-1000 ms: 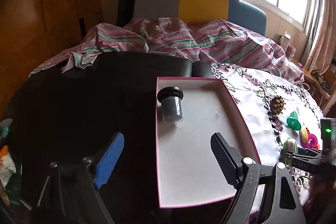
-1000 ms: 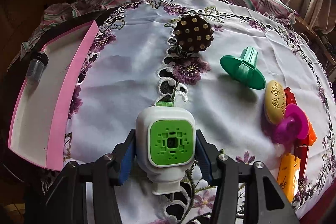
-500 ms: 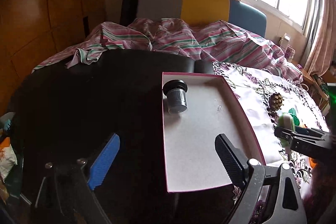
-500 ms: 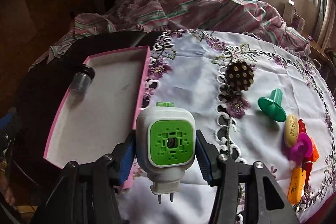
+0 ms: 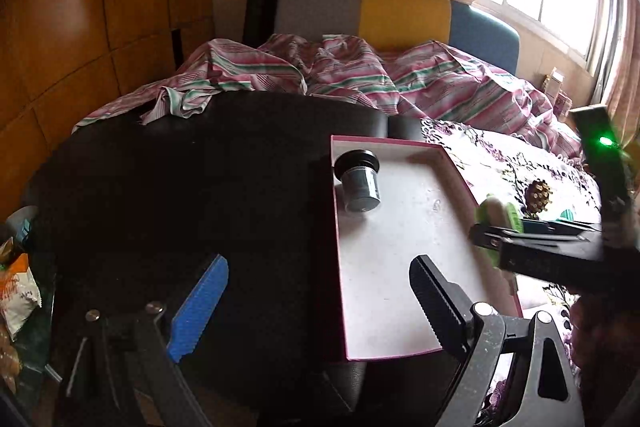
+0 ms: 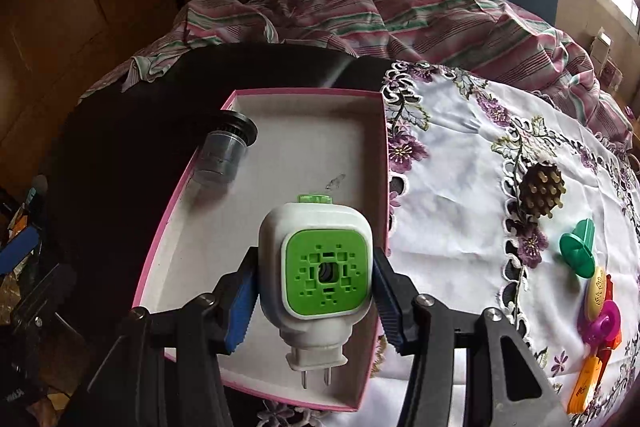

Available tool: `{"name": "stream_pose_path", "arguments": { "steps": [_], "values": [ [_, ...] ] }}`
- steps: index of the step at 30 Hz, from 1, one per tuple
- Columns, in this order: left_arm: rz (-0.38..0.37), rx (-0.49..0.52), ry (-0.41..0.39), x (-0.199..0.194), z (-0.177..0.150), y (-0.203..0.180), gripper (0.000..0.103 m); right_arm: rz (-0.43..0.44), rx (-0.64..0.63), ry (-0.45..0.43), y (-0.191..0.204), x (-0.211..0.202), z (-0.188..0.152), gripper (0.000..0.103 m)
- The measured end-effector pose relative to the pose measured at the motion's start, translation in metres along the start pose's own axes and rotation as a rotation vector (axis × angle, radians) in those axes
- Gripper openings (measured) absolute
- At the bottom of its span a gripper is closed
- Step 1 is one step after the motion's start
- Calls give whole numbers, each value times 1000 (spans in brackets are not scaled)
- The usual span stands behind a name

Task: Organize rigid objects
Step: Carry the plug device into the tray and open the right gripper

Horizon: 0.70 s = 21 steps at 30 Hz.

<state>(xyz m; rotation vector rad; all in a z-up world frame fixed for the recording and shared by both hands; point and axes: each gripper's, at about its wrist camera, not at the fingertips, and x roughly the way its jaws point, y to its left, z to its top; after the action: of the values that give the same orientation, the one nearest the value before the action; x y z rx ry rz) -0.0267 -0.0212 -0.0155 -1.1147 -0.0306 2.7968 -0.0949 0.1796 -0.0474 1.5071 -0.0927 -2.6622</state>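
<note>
We see a glossy white-and-green plastic plug-in unit [image 6: 316, 271], a matt pink-rimmed cardboard tray [image 6: 384, 163], embroidered white cloth [image 6: 452, 195], and ribbed finger pads [image 5: 198, 307].

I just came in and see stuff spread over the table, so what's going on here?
A person with a gripper in each hand is sorting small objects into a pink-rimmed box. The right gripper is shut on a white and green plug-in device and holds it above the box. A dark capped jar already lies on its side inside. The left gripper is open and holds nothing. A pinecone, a green plastic piece and other small items wait on the floral cloth.
</note>
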Motion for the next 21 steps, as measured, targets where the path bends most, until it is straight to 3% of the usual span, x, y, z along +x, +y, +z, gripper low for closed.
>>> {"name": "stream_pose_path", "arguments": {
  "steps": [15,21],
  "values": [
    [57,-60,8,16,7,31,93,-28,84,124,5,78,51,53],
    [43,-61,18,20,7,32,93,-17,102,98,-3,82,56,54]
  ]
}}
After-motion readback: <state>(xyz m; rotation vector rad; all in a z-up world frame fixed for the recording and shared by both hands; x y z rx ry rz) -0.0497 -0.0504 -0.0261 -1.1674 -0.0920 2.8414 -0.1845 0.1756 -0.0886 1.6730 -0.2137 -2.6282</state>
